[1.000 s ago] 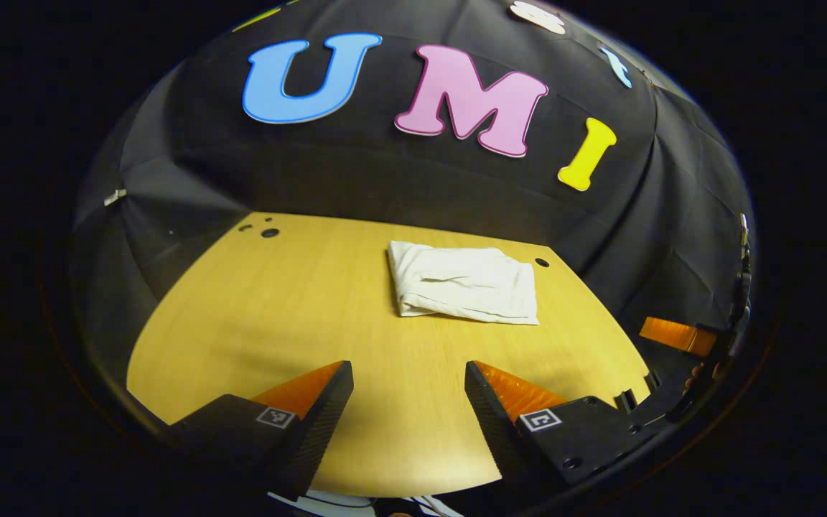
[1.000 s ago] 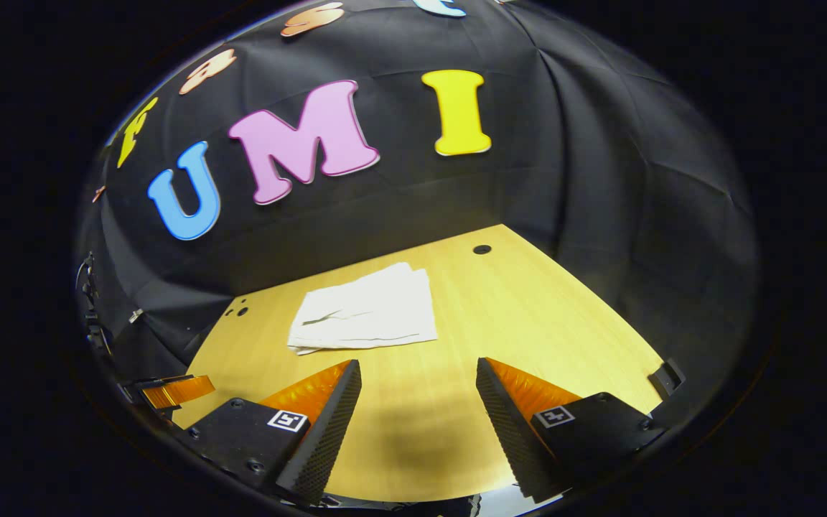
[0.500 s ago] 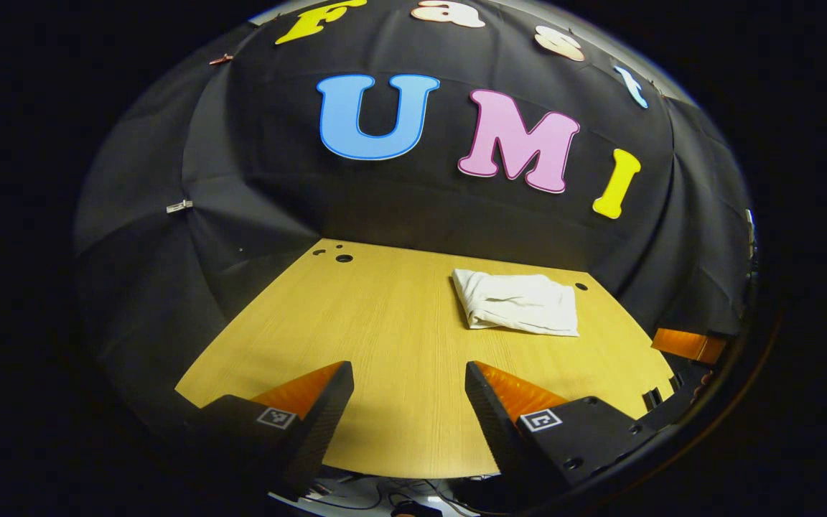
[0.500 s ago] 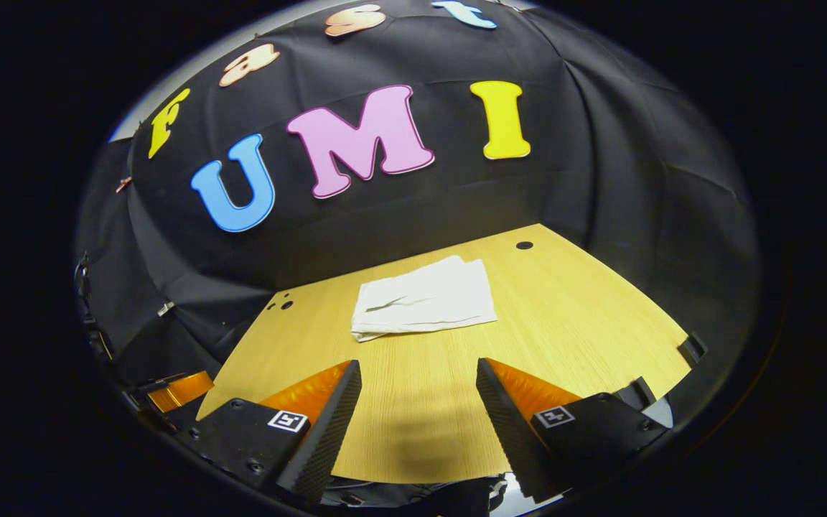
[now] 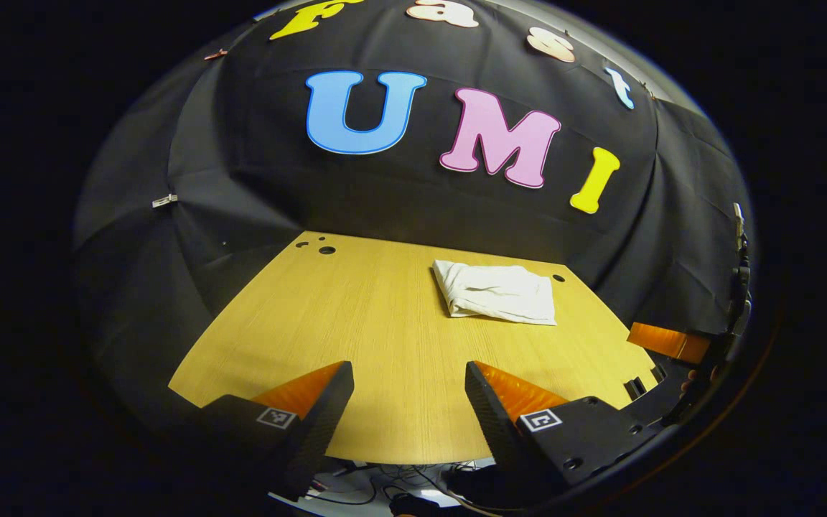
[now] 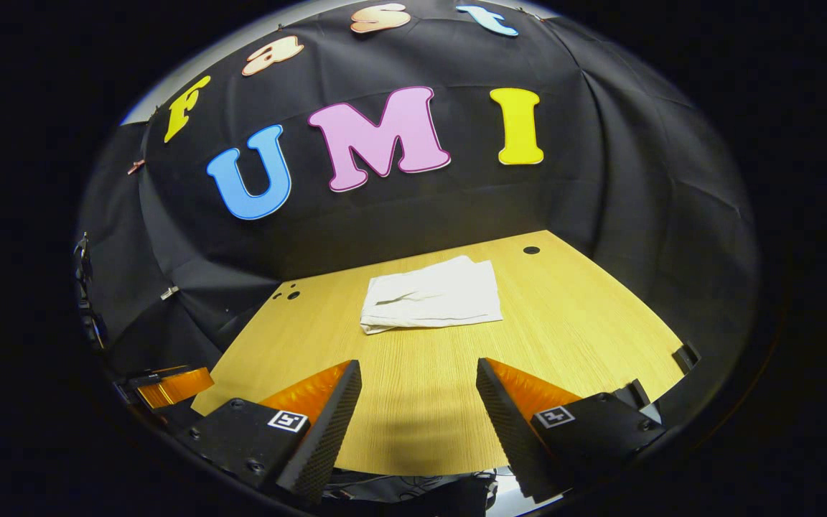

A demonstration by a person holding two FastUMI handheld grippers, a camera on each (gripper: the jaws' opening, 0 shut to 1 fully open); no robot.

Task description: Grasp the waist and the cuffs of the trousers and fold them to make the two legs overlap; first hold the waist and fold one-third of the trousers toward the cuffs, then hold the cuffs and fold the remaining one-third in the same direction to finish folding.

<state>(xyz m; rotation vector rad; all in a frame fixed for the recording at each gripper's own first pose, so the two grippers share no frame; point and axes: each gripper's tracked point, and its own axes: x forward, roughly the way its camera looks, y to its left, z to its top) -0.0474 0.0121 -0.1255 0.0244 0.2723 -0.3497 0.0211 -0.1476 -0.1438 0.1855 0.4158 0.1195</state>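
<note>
My left gripper is level and pointed forward, its 2 fingers spread wide apart with nothing between them. My right gripper sits in the same attitude, 2 fingers parted and holding nothing. In the left gripper view, the right gripper shows at the far right edge, with fingertips of my hand on its body. In the right gripper view, the left gripper shows at the lower left edge.

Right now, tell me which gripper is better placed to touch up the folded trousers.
Probably right. In the right gripper view the trousers lie almost straight ahead of the open right gripper; in the left gripper view they sit off to the right of the open left gripper.
</note>
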